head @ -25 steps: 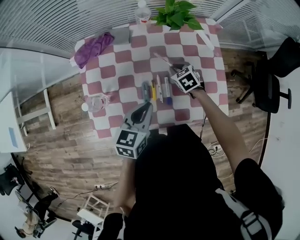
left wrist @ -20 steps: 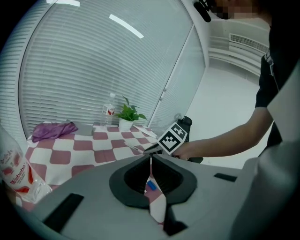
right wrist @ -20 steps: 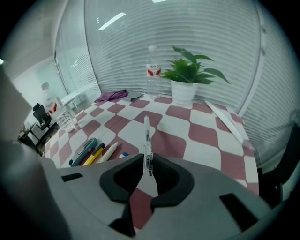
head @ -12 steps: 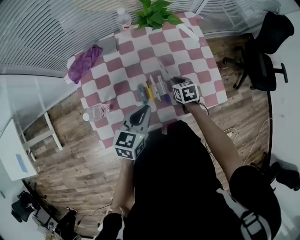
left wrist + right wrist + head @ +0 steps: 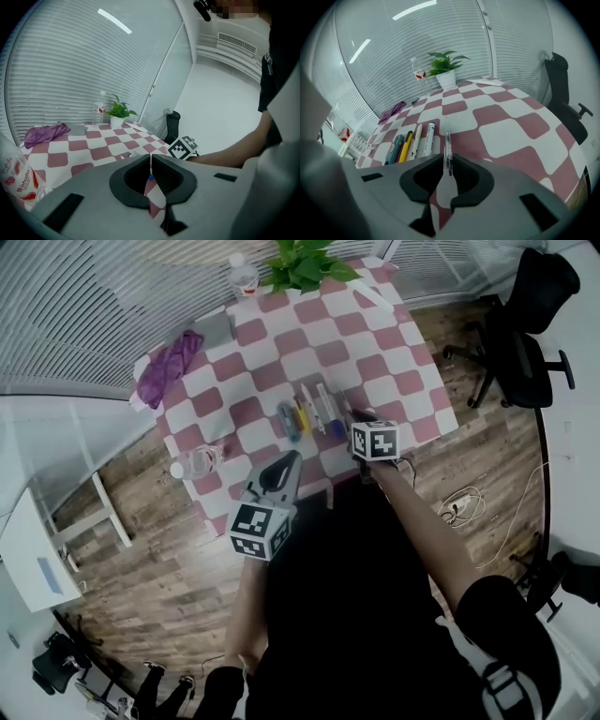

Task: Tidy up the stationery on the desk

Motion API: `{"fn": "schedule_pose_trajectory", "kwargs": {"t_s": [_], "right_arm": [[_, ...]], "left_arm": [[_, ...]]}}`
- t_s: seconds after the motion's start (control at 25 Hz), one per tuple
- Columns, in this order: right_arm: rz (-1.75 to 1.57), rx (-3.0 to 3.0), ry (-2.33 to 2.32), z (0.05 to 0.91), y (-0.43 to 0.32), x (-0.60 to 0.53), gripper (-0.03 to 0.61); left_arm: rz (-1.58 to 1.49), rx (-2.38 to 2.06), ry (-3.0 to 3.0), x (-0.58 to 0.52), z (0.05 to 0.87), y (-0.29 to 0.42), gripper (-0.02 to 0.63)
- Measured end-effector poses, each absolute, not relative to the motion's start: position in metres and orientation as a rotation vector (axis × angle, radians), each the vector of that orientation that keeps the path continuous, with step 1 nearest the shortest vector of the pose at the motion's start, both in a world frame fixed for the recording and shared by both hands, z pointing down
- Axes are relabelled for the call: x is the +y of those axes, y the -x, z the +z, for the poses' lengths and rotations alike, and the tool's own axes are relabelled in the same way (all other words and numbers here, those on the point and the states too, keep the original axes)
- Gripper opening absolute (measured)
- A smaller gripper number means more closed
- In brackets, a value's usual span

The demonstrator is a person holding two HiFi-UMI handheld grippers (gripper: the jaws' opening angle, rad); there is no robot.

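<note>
Several pens lie side by side on the checkered table (image 5: 375, 371): a teal one (image 5: 395, 147), a yellow one (image 5: 406, 146), a white one (image 5: 416, 138) and a white marker with a dark cap (image 5: 427, 138). My right gripper (image 5: 446, 161) is shut on a clear pen (image 5: 447, 143), which points away along the cloth just right of that row. In the head view the right gripper (image 5: 363, 420) is near the table's front edge beside the row of pens (image 5: 309, 413). My left gripper (image 5: 292, 457) hangs in front of the table, shut, with nothing in it (image 5: 151, 159).
A potted plant (image 5: 305, 268) and a water bottle (image 5: 244, 277) stand at the far edge. A purple cloth (image 5: 169, 362) and a grey item (image 5: 217, 331) lie far left. A plastic bottle (image 5: 192, 463) sits at the near left corner. An office chair (image 5: 525, 324) stands to the right.
My right gripper has drawn back toward the table's near edge, to the right end of the pen row. The head view has shifted. The left gripper holds its place.
</note>
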State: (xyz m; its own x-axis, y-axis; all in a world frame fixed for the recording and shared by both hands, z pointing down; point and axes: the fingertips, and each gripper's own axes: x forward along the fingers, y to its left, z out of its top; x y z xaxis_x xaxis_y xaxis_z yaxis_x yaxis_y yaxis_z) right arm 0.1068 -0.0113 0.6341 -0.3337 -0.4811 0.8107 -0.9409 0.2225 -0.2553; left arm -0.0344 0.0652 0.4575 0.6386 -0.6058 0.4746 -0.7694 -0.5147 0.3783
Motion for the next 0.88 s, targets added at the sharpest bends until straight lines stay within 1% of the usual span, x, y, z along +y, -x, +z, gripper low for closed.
{"fn": "schedule_pose_trajectory", "kwargs": {"t_s": [0.56, 0.72, 0.88], "right_arm": [[1.010, -1.850, -1.379, 0.639, -0.114, 0.001, 0.084], [1.008, -1.869, -1.379, 0.638, -0.109, 0.001, 0.124], [1.012, -1.881, -1.397, 0.632, -0.111, 0.004, 0.126]], "left_arm": [[0.395, -1.089, -2.297, 0.091, 0.456, 0.044, 0.035], [0.397, -1.090, -2.301, 0.098, 0.457, 0.046, 0.035], [0.396, -1.104, -2.295, 0.105, 0.459, 0.048, 0.035]]}}
